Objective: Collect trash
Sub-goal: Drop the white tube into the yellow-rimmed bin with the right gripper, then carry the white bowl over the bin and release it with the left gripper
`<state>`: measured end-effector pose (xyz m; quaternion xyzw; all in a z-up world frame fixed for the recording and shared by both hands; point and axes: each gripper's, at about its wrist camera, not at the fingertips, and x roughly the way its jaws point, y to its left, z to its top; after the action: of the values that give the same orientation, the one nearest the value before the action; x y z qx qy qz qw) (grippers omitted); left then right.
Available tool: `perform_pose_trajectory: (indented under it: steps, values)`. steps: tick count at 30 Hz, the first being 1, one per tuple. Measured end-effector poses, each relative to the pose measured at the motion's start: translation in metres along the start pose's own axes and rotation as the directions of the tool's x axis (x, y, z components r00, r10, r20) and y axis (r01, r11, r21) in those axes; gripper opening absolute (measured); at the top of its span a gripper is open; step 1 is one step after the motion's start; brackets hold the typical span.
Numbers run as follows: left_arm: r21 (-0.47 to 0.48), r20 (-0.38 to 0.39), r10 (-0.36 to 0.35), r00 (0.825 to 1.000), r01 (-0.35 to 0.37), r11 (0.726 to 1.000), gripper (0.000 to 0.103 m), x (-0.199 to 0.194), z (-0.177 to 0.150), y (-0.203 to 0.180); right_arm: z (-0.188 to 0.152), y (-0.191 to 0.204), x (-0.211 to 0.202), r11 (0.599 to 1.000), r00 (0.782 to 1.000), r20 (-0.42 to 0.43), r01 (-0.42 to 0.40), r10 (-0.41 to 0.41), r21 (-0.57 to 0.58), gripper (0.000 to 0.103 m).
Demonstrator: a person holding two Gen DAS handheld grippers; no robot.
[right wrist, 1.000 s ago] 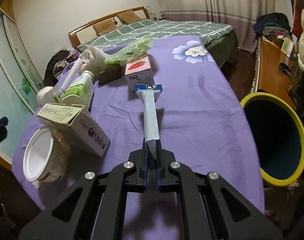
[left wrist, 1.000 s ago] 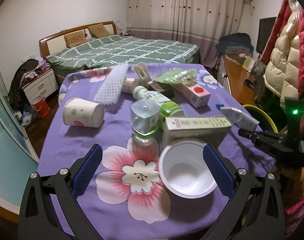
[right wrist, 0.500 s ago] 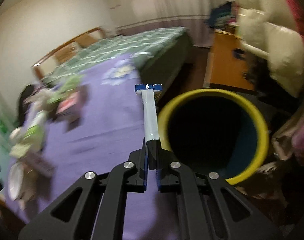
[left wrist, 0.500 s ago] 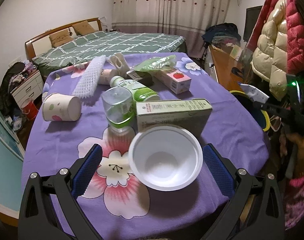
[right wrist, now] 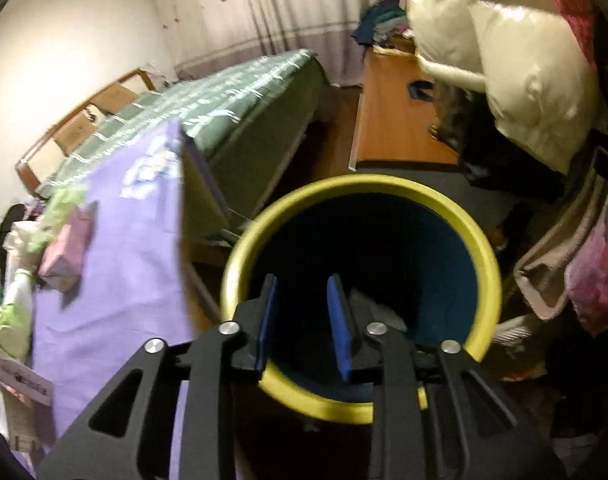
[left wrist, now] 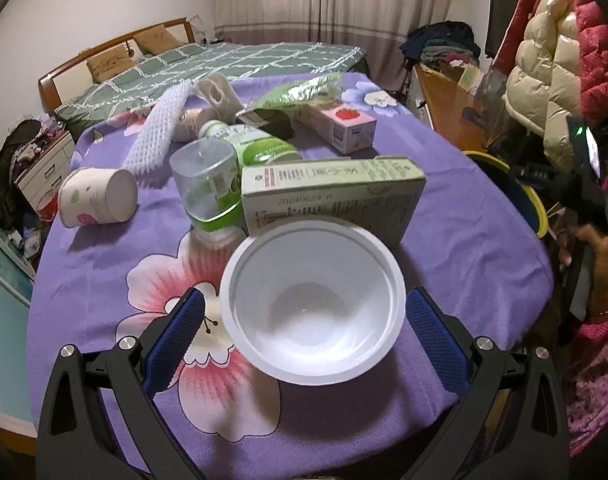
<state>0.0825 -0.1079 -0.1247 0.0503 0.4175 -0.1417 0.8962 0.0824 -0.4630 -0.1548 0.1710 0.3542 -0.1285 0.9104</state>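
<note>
- Left wrist view: the left gripper stands wide, its ribbed blue pads flanking a smooth, round white plastic bowl without touching it; the bowl sits upright on the table, which wears a purple woven cloth printed with big pink flowers.
- Just behind the bowl lies a long pale-green cardboard box; a clear, squarish bottle with a green label lies against its left end.
- Further left a paper cup lies on its side; a white foam net sleeve, a pink carton and a crinkled green wrapper lie beyond.
- At the right edge a hand grips the other tool beside the yellow-rimmed bin.
- Right wrist view, blurred: the right gripper hangs over the round bin, dark blue inside with a smooth yellow rim; its jaws are opening, with nothing between the flat blue pads.
- Pale trash lies at the bin's bottom.
</note>
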Motion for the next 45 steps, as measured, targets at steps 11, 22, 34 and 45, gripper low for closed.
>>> perform_pose_trajectory:
  steps: [11,22,34,45]
  values:
    - [0.042,-0.004,0.002,1.0,-0.002,0.999,0.099,-0.003,-0.006,-0.002,0.026,0.087,0.014,0.991,0.994,0.07,-0.071,0.079,-0.109,0.035]
    - [0.031,-0.049,-0.014,0.999,0.015,0.999,0.099,0.025,-0.005,0.003,0.036,0.1,0.034,0.996,0.993,0.11,-0.04,0.049,-0.086,0.039]
    - [0.044,-0.052,-0.067,0.996,0.069,0.997,0.079,0.03,0.003,0.004,0.038,0.094,0.036,0.996,0.992,0.119,-0.043,0.052,-0.075,0.044]
    - [0.128,-0.02,-0.188,0.982,0.189,0.974,0.079,-0.006,0.027,-0.033,0.036,0.08,0.017,0.997,0.991,0.128,-0.033,0.043,-0.075,0.046]
